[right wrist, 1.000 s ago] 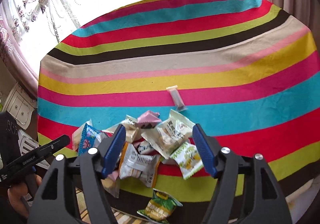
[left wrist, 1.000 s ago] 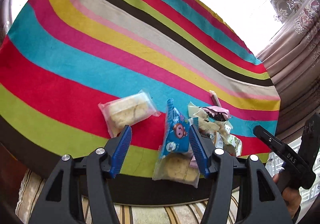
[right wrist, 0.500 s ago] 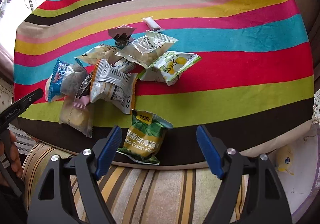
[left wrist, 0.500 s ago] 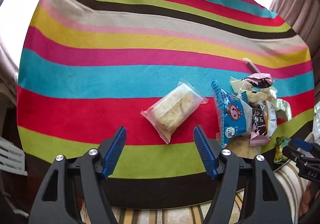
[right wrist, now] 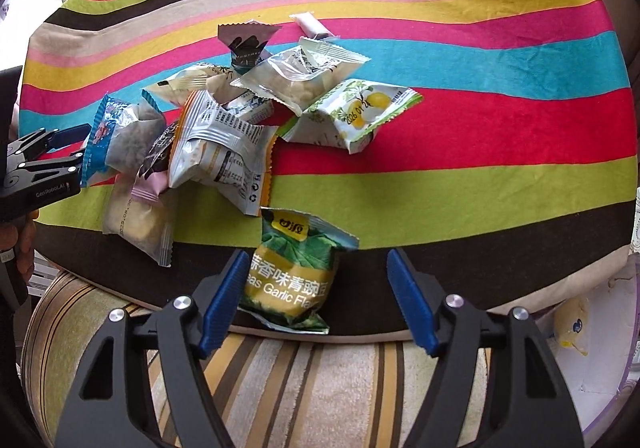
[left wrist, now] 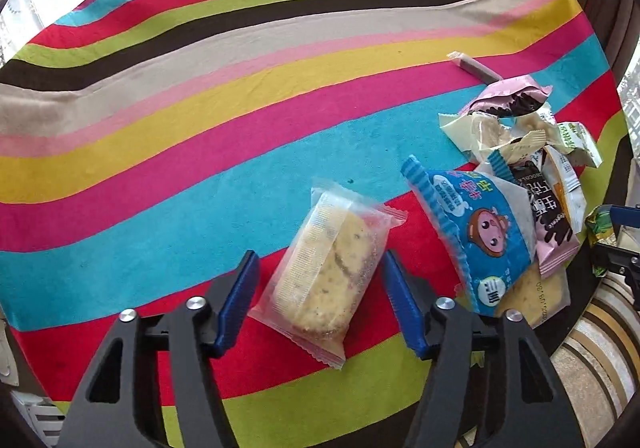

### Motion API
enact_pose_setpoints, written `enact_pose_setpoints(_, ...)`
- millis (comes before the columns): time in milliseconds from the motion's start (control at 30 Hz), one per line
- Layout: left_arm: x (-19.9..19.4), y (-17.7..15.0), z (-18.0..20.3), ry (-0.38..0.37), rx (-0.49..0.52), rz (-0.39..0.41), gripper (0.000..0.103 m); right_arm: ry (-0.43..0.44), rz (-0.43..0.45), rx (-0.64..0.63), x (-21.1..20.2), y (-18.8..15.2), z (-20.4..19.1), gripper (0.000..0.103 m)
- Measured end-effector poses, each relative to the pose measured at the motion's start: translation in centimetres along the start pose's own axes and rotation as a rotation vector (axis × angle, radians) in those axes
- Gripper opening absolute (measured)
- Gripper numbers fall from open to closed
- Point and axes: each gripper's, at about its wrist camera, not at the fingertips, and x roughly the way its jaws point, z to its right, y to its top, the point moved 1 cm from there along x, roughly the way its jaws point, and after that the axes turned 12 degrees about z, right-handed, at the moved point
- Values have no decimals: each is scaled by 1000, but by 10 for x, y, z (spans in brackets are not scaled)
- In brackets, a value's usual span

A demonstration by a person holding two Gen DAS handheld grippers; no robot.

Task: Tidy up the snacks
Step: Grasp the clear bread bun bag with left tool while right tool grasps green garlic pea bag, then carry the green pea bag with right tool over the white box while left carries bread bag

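Striped cloth covers the table (left wrist: 200, 119) in both views.

Left wrist: left gripper (left wrist: 320, 296) has its fingers spread wide, straddling a clear cracker pack (left wrist: 328, 272) that lies flat on the red stripe. Right pad looks to be just touching the pack's edge; left pad stands apart from it. Nothing pinched yet. Pack runs from 7 toward 1 o'clock, so it sits skewed to the fingers. I'd twist the wrist to square up with the short axis, drop until the tips meet the cloth, then close slowly on the biscuit body, not the crimped seal, which would slip. Snack pile (left wrist: 516, 167) sits at 3 o'clock, with the blue cartoon pack (left wrist: 476, 236) nearest; keep the right finger off it. A thin stick pack (left wrist: 476, 67) lies alone at 1 o'clock.

Right wrist: right gripper (right wrist: 316, 296) also has its fingers spread, holding nothing. A green pea bag (right wrist: 292, 268) lies at the table's near edge, between the fingers but hard against the left one. It overhangs the rim, I think; a shove could tip it off. Pile (right wrist: 224, 127) sits at 11 o'clock.

Hard to tell: finger height above the cloth in either view, how many packs the pile buries, and what lies under the blue pack. The floor beyond the edge is cut off.
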Motion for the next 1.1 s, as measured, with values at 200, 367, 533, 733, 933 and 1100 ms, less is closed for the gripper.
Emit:
enact_pose_setpoints(200,-7,-5,9,-5,-27,-6,35,3,16,3,-2,0,1,48)
enact_pose_setpoints(367,-12,-11,10,32,-85,-16,34,31,27,14,-5,-1,3,40)
enact_pose_setpoints(533,-23,-20,12,101,-123,-23,34,69,41,15,-11,-4,3,36)
enact_pose_setpoints(733,-50,-23,14,194,-181,0,34,124,60,29,-20,-7,5,36)
enact_pose_setpoints(933,-75,-26,30,233,-248,36,34,189,77,63,-25,-9,13,36)
enact_pose_setpoints(1100,-94,-29,58,242,-267,54,34,236,98,82,-32,-8,16,36)
